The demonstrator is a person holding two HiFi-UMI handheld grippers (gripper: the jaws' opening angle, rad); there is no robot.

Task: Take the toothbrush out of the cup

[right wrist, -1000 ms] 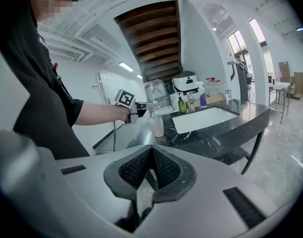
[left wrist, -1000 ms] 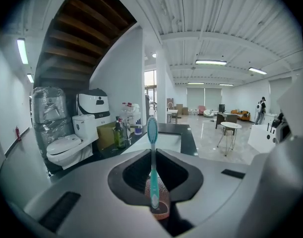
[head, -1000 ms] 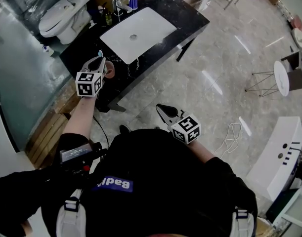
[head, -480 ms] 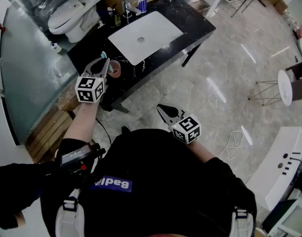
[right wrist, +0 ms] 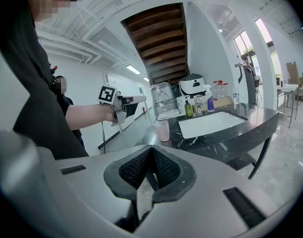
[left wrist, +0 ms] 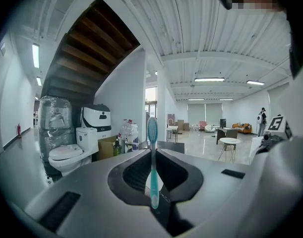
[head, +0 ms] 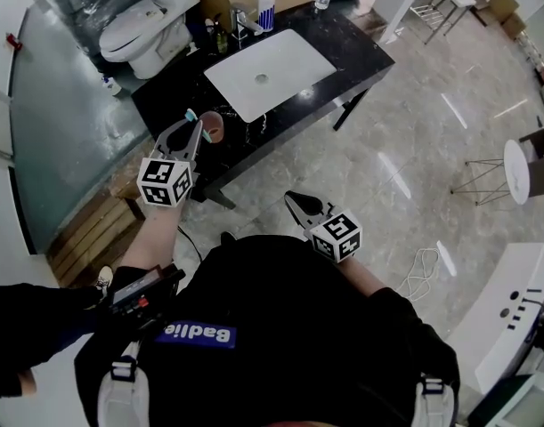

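Head view: the left gripper (head: pixel 192 128) hangs just above and beside the pink cup (head: pixel 211 124) at the near corner of the black worktop (head: pixel 352 38). The toothbrush (head: pixel 190 115) pokes up past its jaws and looks clear of the cup. The right gripper (head: pixel 296 201) sits low by the person's body, well apart from the worktop; this looks like a one-handed job.

Left gripper view: the jaws are pinched on the teal handle (left wrist: pixel 152 167), brush upright with the head on top, likely gripped that way so it lifts straight out.

Right gripper view: jaws closed together, nothing between them. The cup (right wrist: pixel 162 130) stands on the worktop edge near the sink (right wrist: pixel 211 123), no brush showing in it.
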